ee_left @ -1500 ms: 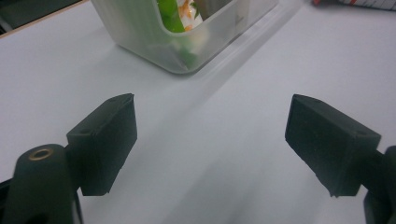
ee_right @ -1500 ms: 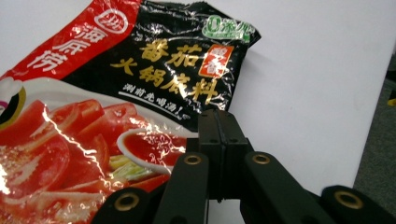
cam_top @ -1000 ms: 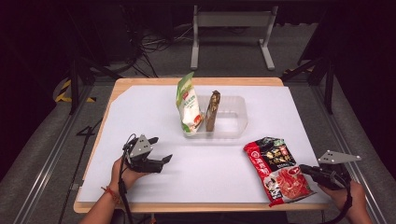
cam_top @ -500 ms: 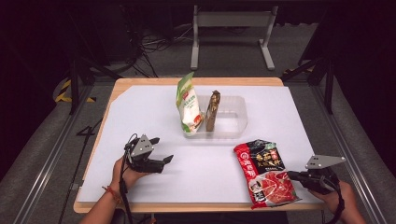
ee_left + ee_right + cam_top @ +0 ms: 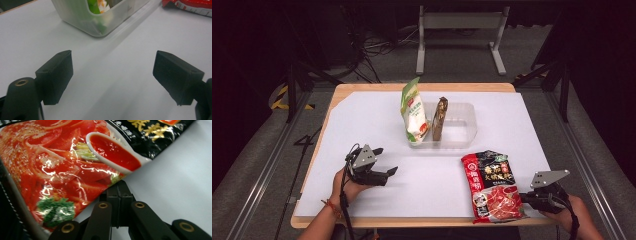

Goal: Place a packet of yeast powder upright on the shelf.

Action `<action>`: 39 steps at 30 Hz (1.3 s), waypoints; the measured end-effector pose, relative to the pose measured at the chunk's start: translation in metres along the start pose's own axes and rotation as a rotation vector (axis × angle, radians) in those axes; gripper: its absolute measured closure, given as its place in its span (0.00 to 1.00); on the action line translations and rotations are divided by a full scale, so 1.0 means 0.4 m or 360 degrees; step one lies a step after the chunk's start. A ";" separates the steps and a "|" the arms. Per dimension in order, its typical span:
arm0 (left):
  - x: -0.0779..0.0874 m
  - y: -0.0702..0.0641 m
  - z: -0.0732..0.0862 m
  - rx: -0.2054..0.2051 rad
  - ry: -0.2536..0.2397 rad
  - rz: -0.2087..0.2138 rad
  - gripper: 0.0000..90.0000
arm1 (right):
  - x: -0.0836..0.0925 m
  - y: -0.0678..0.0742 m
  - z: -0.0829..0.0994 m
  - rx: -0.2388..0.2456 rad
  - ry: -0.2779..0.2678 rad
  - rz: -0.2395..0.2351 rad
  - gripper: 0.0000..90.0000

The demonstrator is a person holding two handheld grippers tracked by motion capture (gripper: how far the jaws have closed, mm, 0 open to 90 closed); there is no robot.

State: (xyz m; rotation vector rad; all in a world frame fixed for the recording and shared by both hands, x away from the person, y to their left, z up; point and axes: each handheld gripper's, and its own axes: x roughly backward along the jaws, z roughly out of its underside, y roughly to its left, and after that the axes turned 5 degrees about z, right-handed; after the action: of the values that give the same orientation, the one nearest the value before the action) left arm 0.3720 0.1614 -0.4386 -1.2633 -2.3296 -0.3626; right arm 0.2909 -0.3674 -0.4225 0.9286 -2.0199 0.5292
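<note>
Count: one red-and-black hot-pot seasoning pouch (image 5: pixel 493 186), one clear plastic tray (image 5: pixel 463 131), one green-and-white snack bag (image 5: pixel 413 116), one brown packet (image 5: pixel 440 118), two hand-held grippers.

The seasoning pouch lies flat on the white sheet of the bench (image 5: pixel 362 115), at the near right, its lower end at the front edge of the sheet. The tray sits mid-bench, beyond the pouch and apart from it. The snack bag and the brown packet both stand upright in the tray's left part; the right part holds nothing. No object lies between pouch and tray.

The right hand-held gripper (image 5: pixel 526 197) lies low and level at the pouch's lower right edge, pointing left. Its jaws are fully closed together on the pouch's edge (image 5: pixel 100 195), as the right gripper view shows.

The left hand-held gripper (image 5: pixel 384 162) rests at the near left, held in a hand, pointing right. Its jaws stand wide apart with nothing between them, over bare sheet short of the tray (image 5: pixel 82 17).
</note>
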 end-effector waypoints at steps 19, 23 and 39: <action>-0.002 0.002 0.001 0.0008 0.0001 -0.0012 0.19 | -0.062 0.113 -0.094 0.0207 0.0022 0.0022 0.92; 0.001 0.001 -0.001 -0.0009 -0.0014 -0.0019 0.19 | -0.067 0.107 -0.096 0.0203 -0.0003 0.0014 0.85; 0.006 0.000 0.001 -0.0038 -0.0017 -0.0032 0.19 | -0.061 0.051 -0.068 0.0103 -0.0124 0.0024 0.65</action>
State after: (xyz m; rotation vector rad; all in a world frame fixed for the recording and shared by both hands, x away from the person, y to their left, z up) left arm 0.3709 0.1632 -0.4378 -1.2566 -2.3552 -0.3924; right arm 0.2983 -0.3265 -0.4277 0.9872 -2.0916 0.5775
